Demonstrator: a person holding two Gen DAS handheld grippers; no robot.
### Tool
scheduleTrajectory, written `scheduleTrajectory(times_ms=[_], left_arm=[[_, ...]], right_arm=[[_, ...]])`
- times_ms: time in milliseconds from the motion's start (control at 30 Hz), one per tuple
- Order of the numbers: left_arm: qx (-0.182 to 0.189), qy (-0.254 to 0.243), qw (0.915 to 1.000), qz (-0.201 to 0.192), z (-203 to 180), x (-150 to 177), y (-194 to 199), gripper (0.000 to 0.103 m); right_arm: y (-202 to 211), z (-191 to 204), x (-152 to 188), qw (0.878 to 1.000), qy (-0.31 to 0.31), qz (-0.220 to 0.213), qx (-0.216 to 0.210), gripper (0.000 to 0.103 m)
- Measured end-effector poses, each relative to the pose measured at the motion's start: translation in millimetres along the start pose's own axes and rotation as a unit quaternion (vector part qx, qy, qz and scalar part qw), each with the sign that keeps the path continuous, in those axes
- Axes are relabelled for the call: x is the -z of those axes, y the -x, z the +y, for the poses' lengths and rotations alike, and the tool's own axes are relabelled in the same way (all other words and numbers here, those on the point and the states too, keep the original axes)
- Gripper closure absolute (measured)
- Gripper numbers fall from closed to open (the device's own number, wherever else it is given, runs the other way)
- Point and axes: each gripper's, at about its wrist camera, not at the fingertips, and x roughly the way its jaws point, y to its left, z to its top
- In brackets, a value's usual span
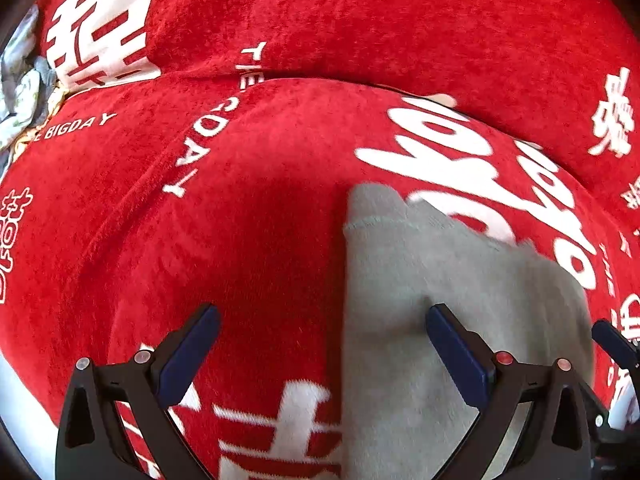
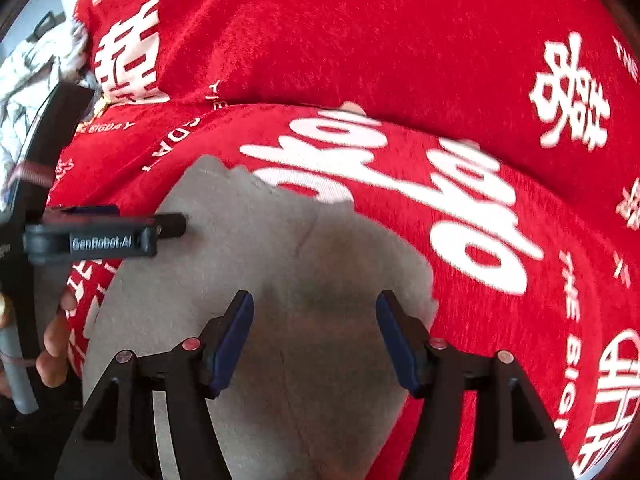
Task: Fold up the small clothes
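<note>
A small grey garment (image 1: 440, 300) lies flat on a red blanket (image 1: 260, 220) with white lettering; a stitched hem runs along its far left edge. It also shows in the right wrist view (image 2: 248, 256). My left gripper (image 1: 322, 320) is open, its right finger over the garment's left part and its left finger over the blanket. My right gripper (image 2: 314, 312) is open above the middle of the garment, holding nothing. The left gripper (image 2: 120, 236) appears side-on at the left of the right wrist view, over the garment's left edge.
A red cushion (image 1: 380, 20) with the same white print rises behind the blanket. Crumpled pale cloth (image 1: 20, 80) lies at the far left. The right gripper's finger tip (image 1: 612, 340) shows at the right edge of the left wrist view.
</note>
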Motion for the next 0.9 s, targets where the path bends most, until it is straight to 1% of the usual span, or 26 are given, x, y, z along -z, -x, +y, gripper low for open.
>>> scheduleTrajectory(times_ms=[100, 167, 200, 233, 267, 300, 367, 400, 433, 500, 533, 567, 600, 633, 700, 767, 833, 900], left_arm=[[-0.009, 0.012, 0.9997, 0.017, 3, -7, -12, 0.000], [-0.019, 0.009, 0.9994, 0.028, -1, -8, -21, 0.000], [-0.023, 0.003, 0.9994, 0.027, -4, -8, -24, 0.000], [-0.027, -0.002, 0.9994, 0.019, -8, -7, -24, 0.000], [-0.032, -0.008, 0.9993, 0.015, -12, -6, -25, 0.000], [-0.040, -0.018, 0.9990, 0.010, -17, -6, -25, 0.000], [-0.049, -0.038, 0.9981, -0.001, -27, -5, -25, 0.000], [-0.053, -0.048, 0.9974, -0.005, -31, -5, -26, 0.000], [-0.058, -0.055, 0.9968, -0.007, -33, -6, -26, 0.000], [-0.067, -0.069, 0.9954, -0.005, -35, -9, -21, 0.000], [-0.062, -0.066, 0.9959, -0.004, -31, -8, -14, 0.000], [-0.049, -0.058, 0.9971, -0.008, -25, -7, -6, 0.000], [-0.027, -0.043, 0.9986, -0.019, -16, -1, 7, 0.000], [-0.017, -0.035, 0.9990, -0.024, -10, 4, 16, 0.000], [-0.004, -0.027, 0.9992, -0.028, 0, 21, 32, 0.000], [-0.005, -0.032, 0.9989, -0.034, 8, 43, 47, 0.000], [-0.008, -0.040, 0.9983, -0.040, 13, 63, 56, 0.000], [-0.014, -0.057, 0.9974, -0.041, 13, 81, 60, 0.000]], right_arm=[[-19, 5, -15, 1.000, 0.002, 0.020, 0.000, 0.035], [-37, 7, -22, 0.999, -0.005, 0.041, -0.008, 0.035], [-45, 7, -22, 0.999, -0.005, 0.051, -0.008, 0.035], [-54, 6, -20, 0.998, -0.001, 0.060, 0.006, 0.035], [-59, 0, -17, 0.998, -0.004, 0.059, 0.029, 0.034], [-60, -10, -13, 0.998, -0.024, 0.052, 0.030, 0.031], [-59, -34, -3, 0.995, -0.084, 0.049, 0.015, 0.028], [-59, -41, 0, 0.994, -0.101, 0.050, 0.005, 0.027], [-57, -43, 0, 0.993, -0.102, 0.051, 0.004, 0.027], [-45, -36, -2, 0.995, -0.084, 0.054, 0.017, 0.027], [-38, -34, -2, 0.995, -0.080, 0.051, 0.019, 0.026], [-25, -29, 1, 0.996, -0.077, 0.043, 0.017, 0.026], [-13, -23, 3, 0.997, -0.070, 0.032, 0.007, 0.025], [3, -13, 9, 0.998, -0.056, 0.017, -0.011, 0.025], [20, 8, 18, 0.999, -0.026, 0.004, -0.031, 0.025], [30, 33, 30, 0.999, 0.016, -0.002, -0.049, 0.025], [30, 52, 46, 0.997, 0.055, -0.005, -0.047, 0.025], [22, 56, 61, 0.997, 0.073, -0.003, -0.029, 0.025]])
